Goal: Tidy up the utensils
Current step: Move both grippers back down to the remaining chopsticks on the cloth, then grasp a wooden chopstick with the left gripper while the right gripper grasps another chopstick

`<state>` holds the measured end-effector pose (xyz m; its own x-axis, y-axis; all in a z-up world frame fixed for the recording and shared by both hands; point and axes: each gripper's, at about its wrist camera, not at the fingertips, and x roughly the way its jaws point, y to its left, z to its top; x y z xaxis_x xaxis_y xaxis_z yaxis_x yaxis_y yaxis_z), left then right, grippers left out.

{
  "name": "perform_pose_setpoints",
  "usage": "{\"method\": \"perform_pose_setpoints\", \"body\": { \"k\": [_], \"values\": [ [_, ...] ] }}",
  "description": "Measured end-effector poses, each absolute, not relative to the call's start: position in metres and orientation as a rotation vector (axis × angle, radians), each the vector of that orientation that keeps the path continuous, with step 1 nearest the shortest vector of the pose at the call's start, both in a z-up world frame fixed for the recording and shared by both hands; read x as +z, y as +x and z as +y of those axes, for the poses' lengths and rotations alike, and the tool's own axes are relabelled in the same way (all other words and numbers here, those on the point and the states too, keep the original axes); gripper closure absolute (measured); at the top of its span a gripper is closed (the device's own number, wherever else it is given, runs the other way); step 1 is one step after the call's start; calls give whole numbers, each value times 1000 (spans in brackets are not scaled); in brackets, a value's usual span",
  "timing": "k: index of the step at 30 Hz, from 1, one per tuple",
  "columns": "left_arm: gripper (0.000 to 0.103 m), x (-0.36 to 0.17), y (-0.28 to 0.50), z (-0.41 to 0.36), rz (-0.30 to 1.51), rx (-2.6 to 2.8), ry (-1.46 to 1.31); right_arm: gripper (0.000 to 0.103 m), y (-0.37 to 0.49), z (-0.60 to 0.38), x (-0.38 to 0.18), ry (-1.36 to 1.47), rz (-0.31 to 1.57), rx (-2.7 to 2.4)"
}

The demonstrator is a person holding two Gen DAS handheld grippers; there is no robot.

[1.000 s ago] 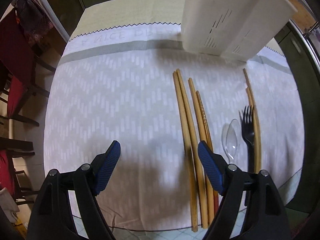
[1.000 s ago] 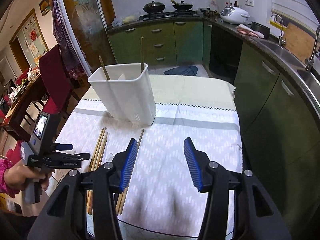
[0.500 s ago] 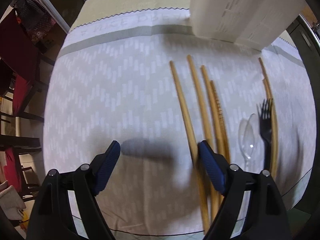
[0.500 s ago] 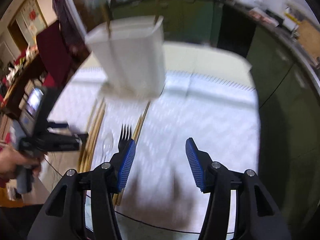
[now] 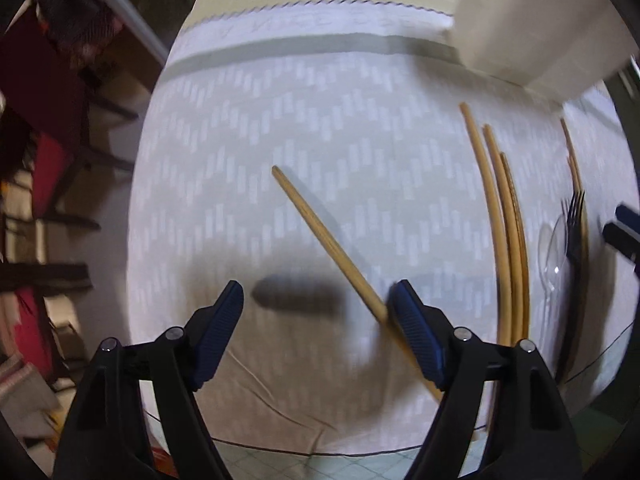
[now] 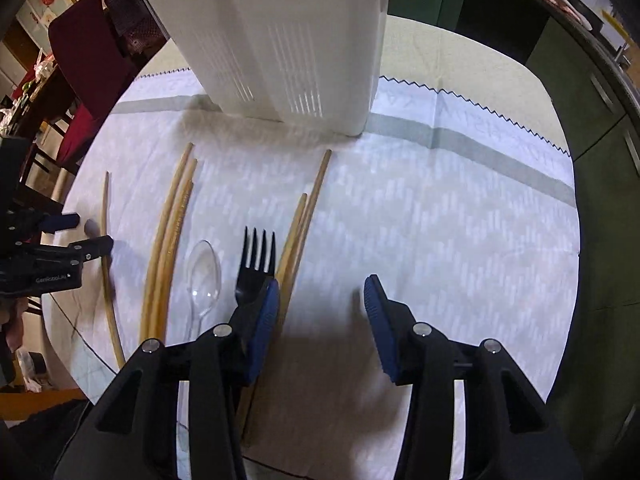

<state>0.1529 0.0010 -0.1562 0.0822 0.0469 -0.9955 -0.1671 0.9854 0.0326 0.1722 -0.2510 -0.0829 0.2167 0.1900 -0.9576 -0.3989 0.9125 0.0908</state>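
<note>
Wooden chopsticks lie on the white tablecloth [image 5: 320,128]. One chopstick [image 5: 324,236] lies askew, its near end against my left gripper's right finger. My left gripper [image 5: 318,304] is open and empty, low over the cloth. A bunch of chopsticks [image 5: 504,220] lies to its right, then a clear plastic spoon [image 5: 552,256] and a black fork [image 5: 574,228]. In the right wrist view my right gripper [image 6: 320,292] is open and empty, just right of the fork [image 6: 256,264], spoon [image 6: 204,276] and two chopsticks [image 6: 304,216]. The white utensil holder [image 6: 296,40] stands behind.
The tablecloth's front edge [image 5: 280,448] is near my left gripper. Chairs [image 5: 44,128] stand to the left of the table. Green kitchen cabinets [image 6: 592,80] run along the right. My left gripper shows at the left in the right wrist view [image 6: 60,256].
My left gripper dropped lower and one chopstick swung out askew to the left of the bunch. My right gripper moved down and forward, close to the fork and the holder.
</note>
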Motion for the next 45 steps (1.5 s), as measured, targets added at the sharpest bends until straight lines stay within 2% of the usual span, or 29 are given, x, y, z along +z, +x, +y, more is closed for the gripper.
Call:
{"method": "perform_pose_setpoints", "body": {
  "k": [5,7,9,10,20,22,27,45],
  "values": [
    [49,-156,149,5,1486,166,-162,58,172,-247,-76,-199,1291,411],
    [71,-152,149,-1,1484,170,-178,58,171,-245,-72,-204,1284,417],
    [87,-146,145,-15,1480,158,-196,58,170,-245,-68,-204,1277,422],
    [89,-146,146,-18,1478,155,-190,58,169,-245,-66,-203,1275,423],
    [95,-134,159,-89,1431,-78,110,58,175,-255,-77,-173,1331,410],
    [94,-134,160,-94,1441,-87,123,61,177,-254,-80,-179,1339,400],
    [94,-133,165,-89,1451,-83,135,71,181,-248,-89,-202,1362,380],
    [94,-134,151,-62,1425,-91,134,73,187,-213,-107,-278,1382,334]
  ]
}}
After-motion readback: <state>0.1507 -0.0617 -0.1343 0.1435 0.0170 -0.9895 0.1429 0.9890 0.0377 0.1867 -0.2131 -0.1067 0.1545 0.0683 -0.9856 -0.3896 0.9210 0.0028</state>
